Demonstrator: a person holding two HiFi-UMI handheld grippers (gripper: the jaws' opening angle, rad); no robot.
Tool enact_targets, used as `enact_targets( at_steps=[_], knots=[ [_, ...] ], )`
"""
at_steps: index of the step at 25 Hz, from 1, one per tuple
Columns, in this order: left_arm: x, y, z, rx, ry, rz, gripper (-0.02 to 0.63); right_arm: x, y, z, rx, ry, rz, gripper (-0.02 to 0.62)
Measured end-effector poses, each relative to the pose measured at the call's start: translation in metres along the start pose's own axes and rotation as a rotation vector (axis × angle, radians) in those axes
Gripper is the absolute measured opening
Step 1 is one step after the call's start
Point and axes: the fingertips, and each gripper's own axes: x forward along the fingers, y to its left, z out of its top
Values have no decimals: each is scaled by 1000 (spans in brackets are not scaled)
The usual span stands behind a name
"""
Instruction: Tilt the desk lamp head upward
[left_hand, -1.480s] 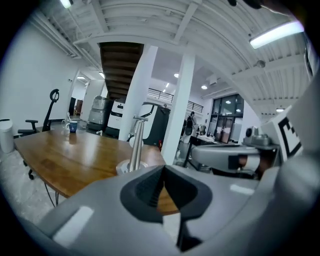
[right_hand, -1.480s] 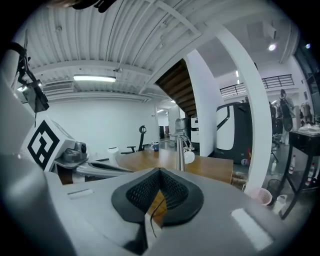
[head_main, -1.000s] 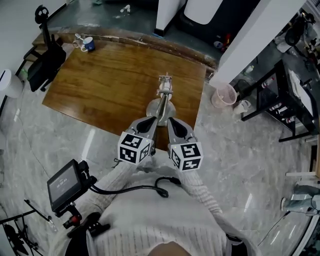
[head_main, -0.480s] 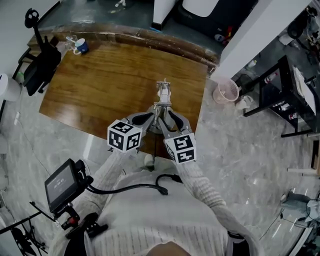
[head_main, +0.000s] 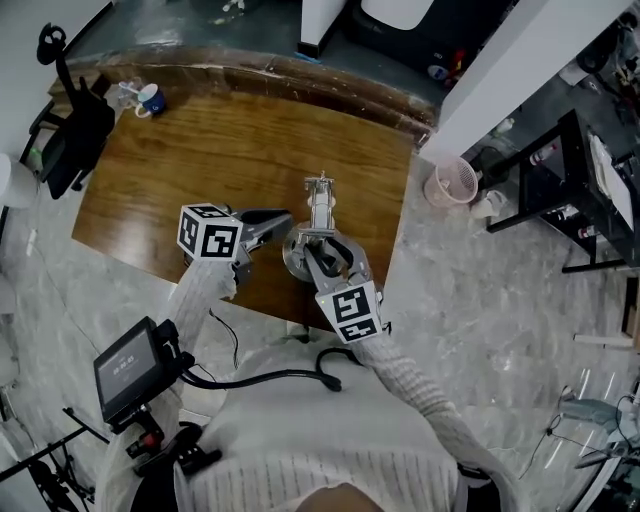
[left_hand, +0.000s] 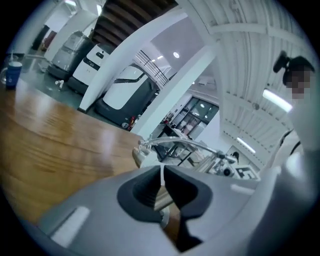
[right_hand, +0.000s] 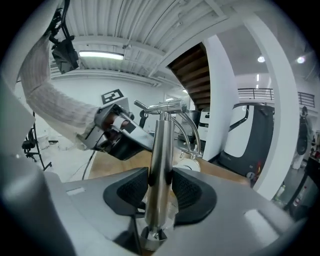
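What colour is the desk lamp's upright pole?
Shiny silver metal. The lamp pole shows best in the right gripper view.

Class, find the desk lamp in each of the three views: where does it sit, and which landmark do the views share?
Head view: desk lamp at centre, seen from above.
Left gripper view: lamp near centre, arm arching sideways.
Right gripper view: lamp dead centre, post upright.
Shared landmark: the wooden table under it.
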Motion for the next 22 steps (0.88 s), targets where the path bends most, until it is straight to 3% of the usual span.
enact_targets(
  at_steps=[6, 10, 15, 22],
  knots=[
    [18, 37, 35, -239, -77, -191, 99, 24, -12, -10, -24, -8, 14, 146],
    [30, 7, 56, -468, -93, -411, 176, 23, -12, -9, -40, -15, 17, 149],
    [51, 6, 56, -577, -40, -518, 201, 24, -12, -8, -55, -19, 25, 150],
    [80, 7, 60, -625, 4, -570, 230, 24, -16, -13, -57, -28, 25, 150]
  ],
)
